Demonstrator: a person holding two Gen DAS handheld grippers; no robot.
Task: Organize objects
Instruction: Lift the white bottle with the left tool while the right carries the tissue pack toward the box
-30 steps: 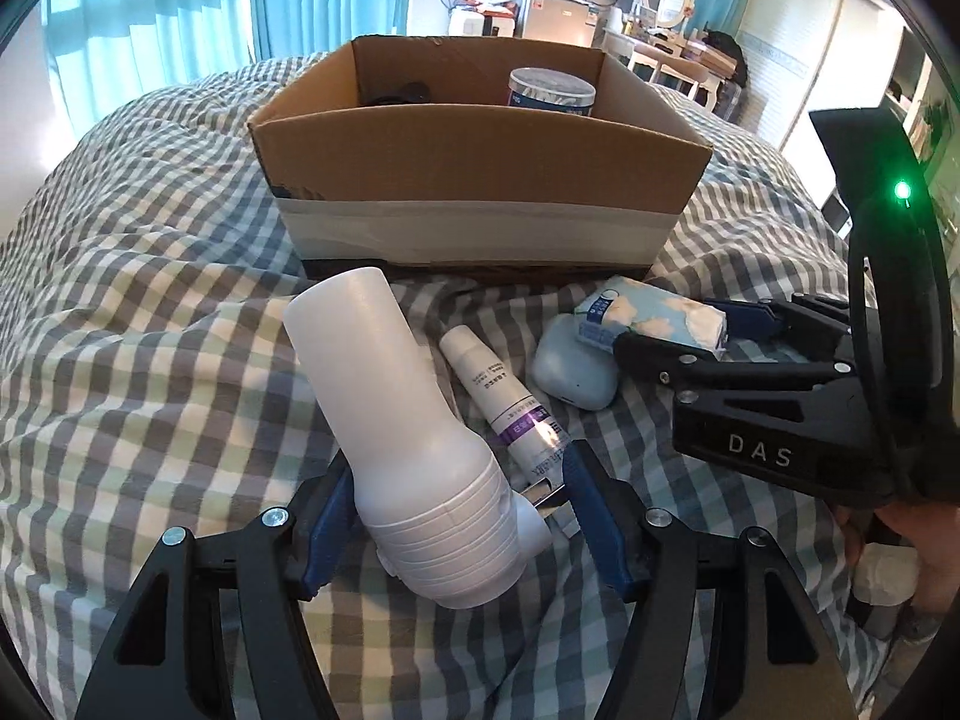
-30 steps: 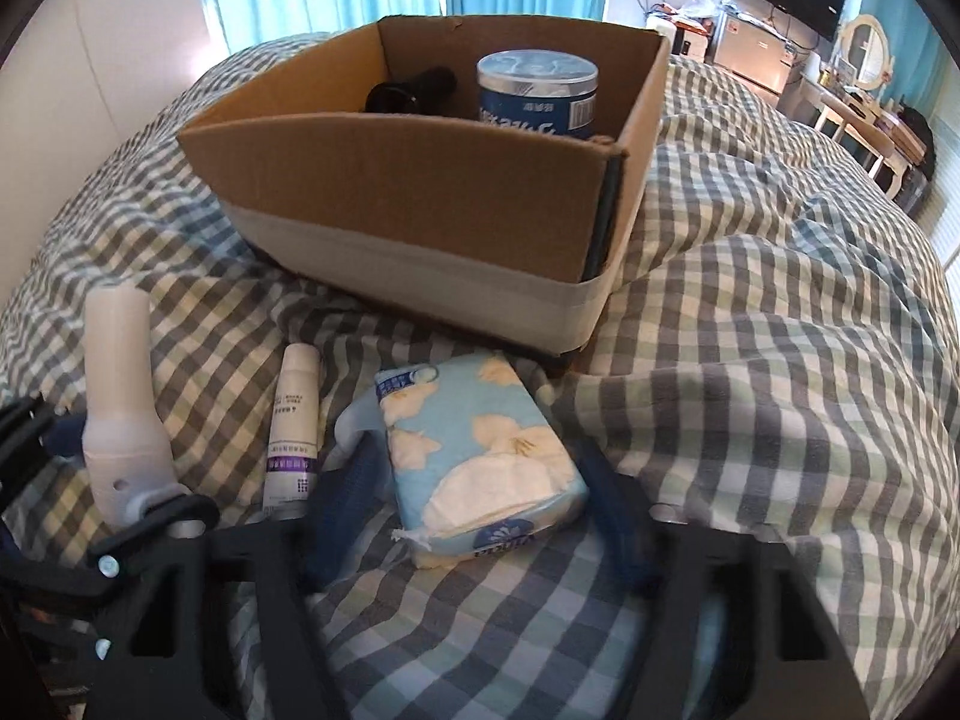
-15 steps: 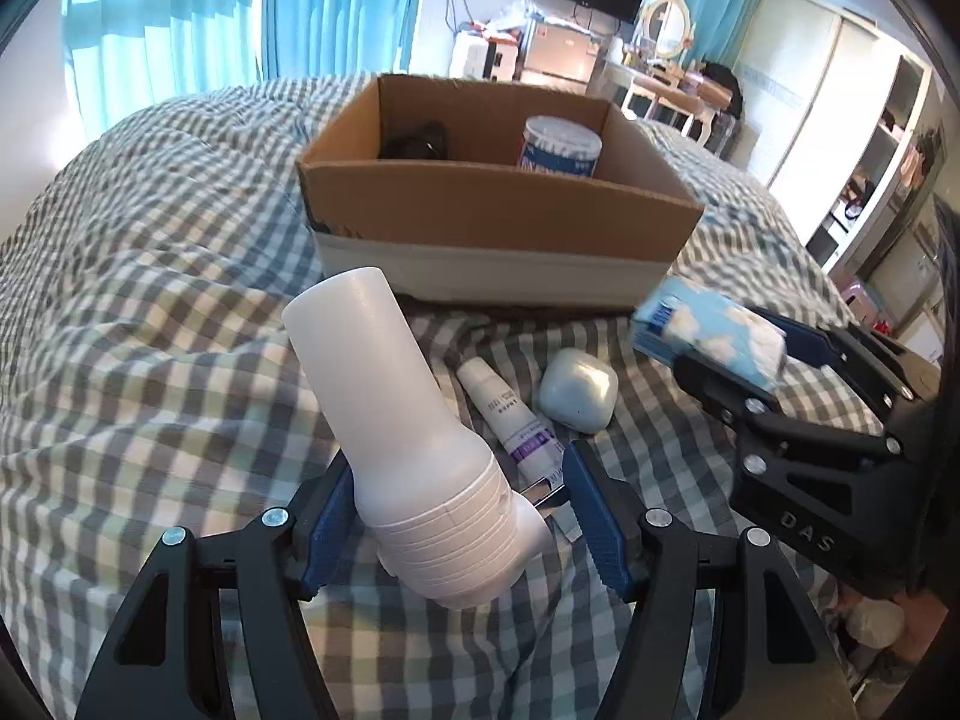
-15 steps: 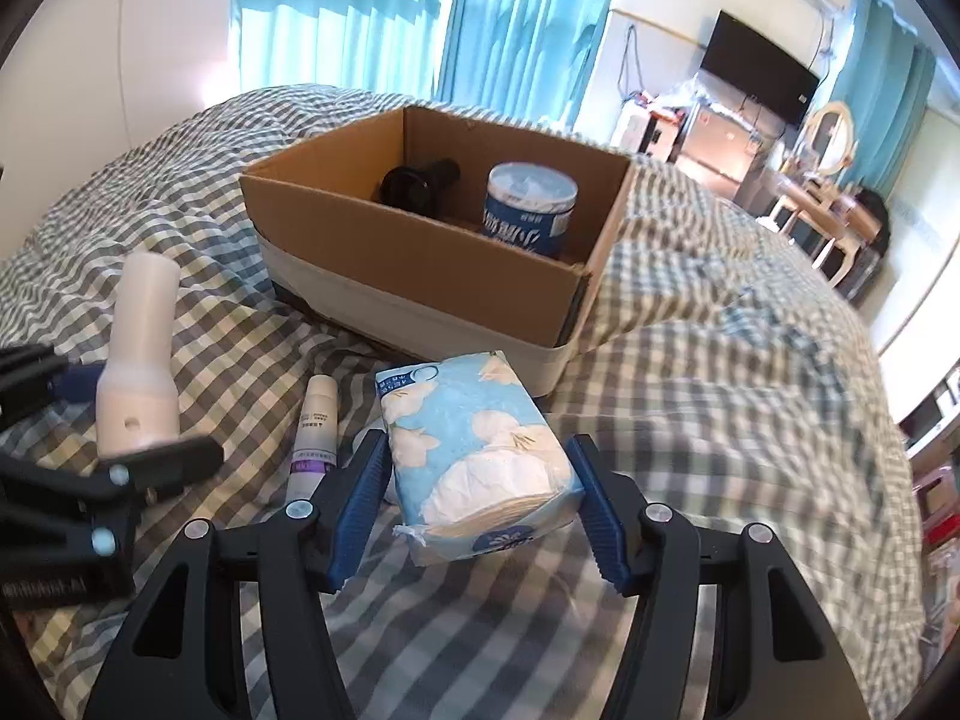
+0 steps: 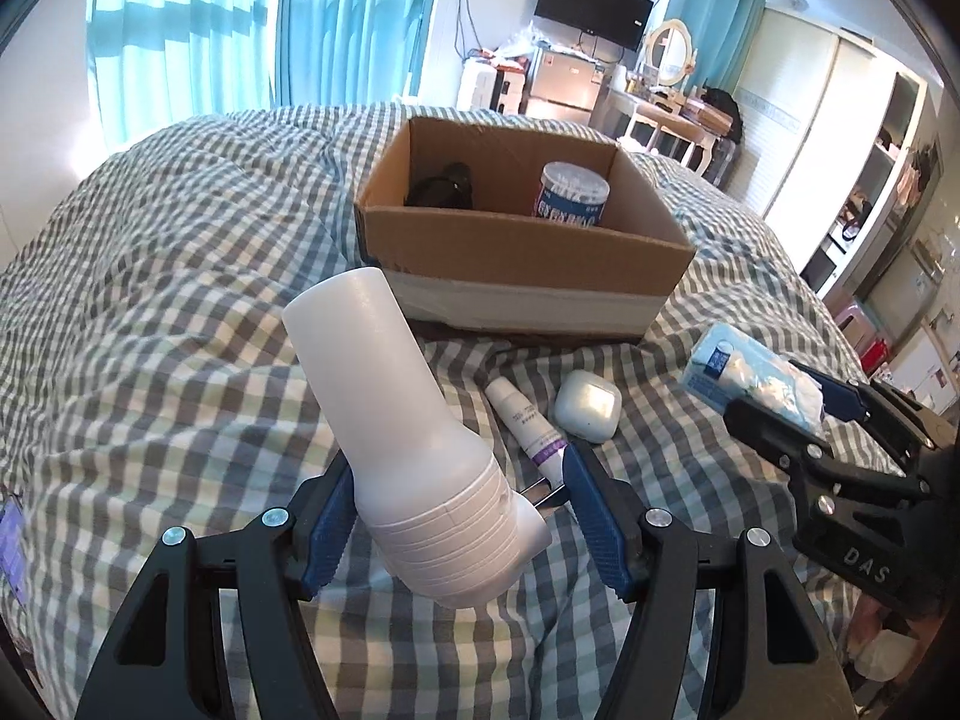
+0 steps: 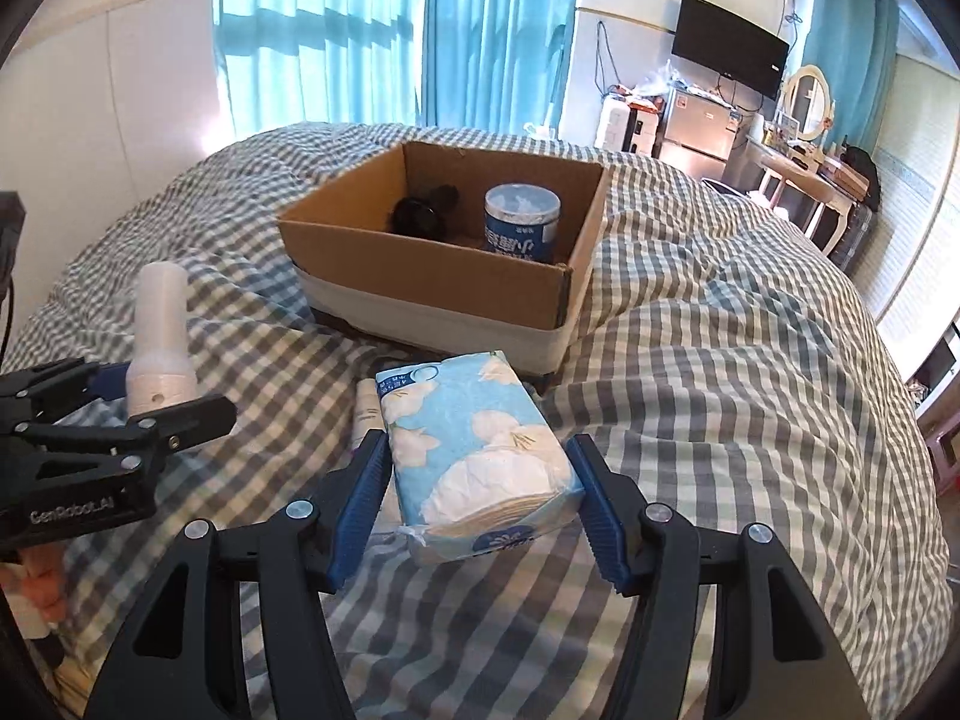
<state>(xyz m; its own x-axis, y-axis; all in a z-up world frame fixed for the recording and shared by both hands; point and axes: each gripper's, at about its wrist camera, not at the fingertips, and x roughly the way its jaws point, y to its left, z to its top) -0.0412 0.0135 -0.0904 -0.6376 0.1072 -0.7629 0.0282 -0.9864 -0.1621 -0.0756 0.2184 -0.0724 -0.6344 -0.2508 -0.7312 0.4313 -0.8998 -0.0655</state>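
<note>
My left gripper (image 5: 456, 498) is shut on a white plastic bottle (image 5: 408, 432), held above the checked bedspread; it also shows in the right wrist view (image 6: 159, 336). My right gripper (image 6: 480, 480) is shut on a blue tissue pack (image 6: 480, 438), seen at the right of the left wrist view (image 5: 750, 378). An open cardboard box (image 5: 528, 252) stands ahead on the bed, holding a blue-labelled round tub (image 5: 570, 195) and a black object (image 5: 444, 186). A white tube (image 5: 528, 420) and a white earbud case (image 5: 587, 405) lie on the bedspread before the box.
The bed has a rumpled grey-and-white checked cover (image 6: 720, 360). Blue curtains (image 6: 360, 30) hang behind. A TV (image 6: 729, 54), a fridge and a dresser with a mirror stand at the far right.
Both grippers have risen and pulled back from the box, each carrying its object. The box looks smaller and farther, and its inside shows more.
</note>
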